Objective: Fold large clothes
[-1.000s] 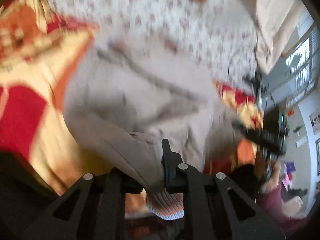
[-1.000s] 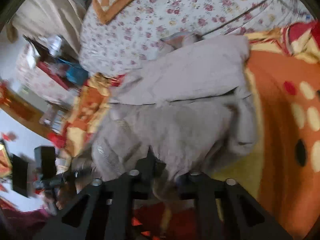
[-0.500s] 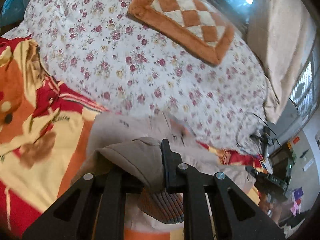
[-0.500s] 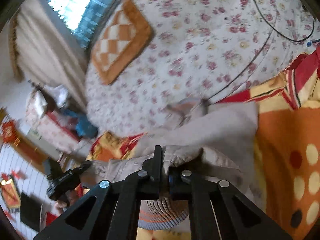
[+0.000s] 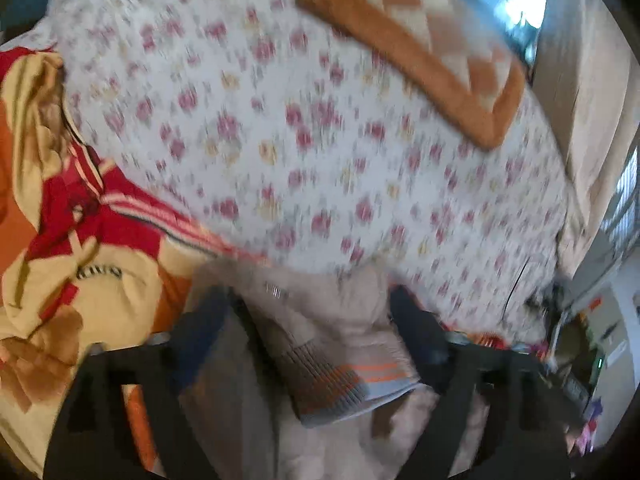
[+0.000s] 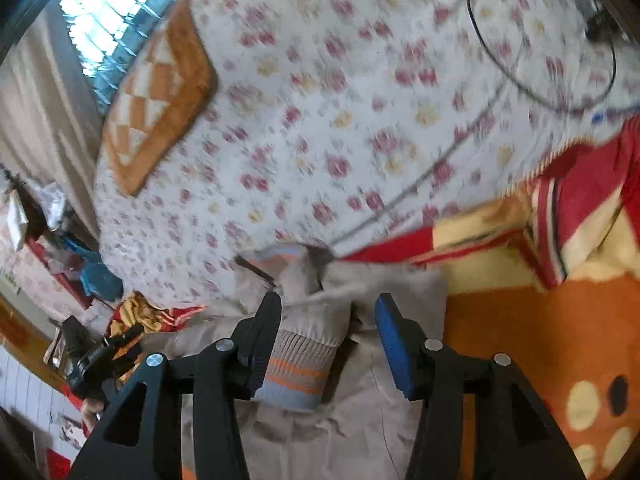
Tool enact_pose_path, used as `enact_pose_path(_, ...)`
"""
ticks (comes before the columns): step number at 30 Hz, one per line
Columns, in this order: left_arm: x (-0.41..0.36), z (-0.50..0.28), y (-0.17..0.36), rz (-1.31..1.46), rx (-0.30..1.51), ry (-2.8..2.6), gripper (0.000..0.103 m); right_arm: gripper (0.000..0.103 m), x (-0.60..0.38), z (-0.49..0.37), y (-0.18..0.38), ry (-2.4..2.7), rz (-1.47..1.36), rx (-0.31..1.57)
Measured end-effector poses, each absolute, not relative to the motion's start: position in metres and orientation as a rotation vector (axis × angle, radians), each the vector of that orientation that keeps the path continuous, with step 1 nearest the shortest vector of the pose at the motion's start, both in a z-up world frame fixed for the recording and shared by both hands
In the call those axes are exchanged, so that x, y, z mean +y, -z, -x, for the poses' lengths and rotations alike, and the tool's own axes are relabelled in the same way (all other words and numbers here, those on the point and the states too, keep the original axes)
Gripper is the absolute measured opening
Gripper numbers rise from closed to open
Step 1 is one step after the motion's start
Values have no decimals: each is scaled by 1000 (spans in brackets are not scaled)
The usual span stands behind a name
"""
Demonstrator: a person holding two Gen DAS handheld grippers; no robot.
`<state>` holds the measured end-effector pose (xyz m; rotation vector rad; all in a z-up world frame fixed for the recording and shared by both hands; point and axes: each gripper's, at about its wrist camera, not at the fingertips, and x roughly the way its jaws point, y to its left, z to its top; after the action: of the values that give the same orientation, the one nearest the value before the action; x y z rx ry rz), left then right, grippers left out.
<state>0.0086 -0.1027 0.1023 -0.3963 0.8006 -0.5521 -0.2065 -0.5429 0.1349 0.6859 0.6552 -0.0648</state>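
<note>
Both grippers' jaws are opening over the beige jacket (image 6: pixel 320 420), its striped cuff (image 6: pixel 296 368) lying lengthwise between right gripper (image 6: pixel 326 336) jaws, unpinched; left gripper (image 5: pixel 316 332) likewise.

Soft cloth throughout, hard matt plastic at the grippers.
A matt beige jacket (image 6: pixel 360 432) with ribbed knit cuff (image 6: pixel 296 372) is seen on a fleecy blanket (image 6: pixel 540 340); the floral sheet (image 6: pixel 340 120) looks smooth cotton.
</note>
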Motion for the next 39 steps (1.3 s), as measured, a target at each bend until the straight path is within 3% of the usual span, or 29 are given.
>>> enact_pose_path(4,-110,-5,-103,289,837,487,87,48,-507,199,-144,-54,-459,863)
enact_pose_path(9,-116,-2,-98,235,861,474,87,48,-465,156,-105,-105,-310,1065)
enact_pose_path(15,-107,-11,-95,279,860,436,87,49,-512,91,-101,114,-493,889)
enact_pose_path(17,-102,-13,-94,296,877,428,87,50,-524,78,-97,192,-522,908)
enact_pose_path(20,-97,-11,-99,298,878,420,87,53,-511,85,-107,171,-477,917)
enact_pose_path(23,-99,-11,-97,250,880,349,87,64,-468,98,-113,-10,-426,901)
enact_pose_path(29,-119,-22,-44,107,1122,340,87,62,-385,44,-81,-143,-284,1009)
enact_pose_path(34,-128,-27,-28,54,1146,309,87,62,-370,-6,-32,26,-139,1068)
enact_pose_path(39,-122,-20,-33,64,1142,304,87,63,-393,14,-57,54,-169,1000)
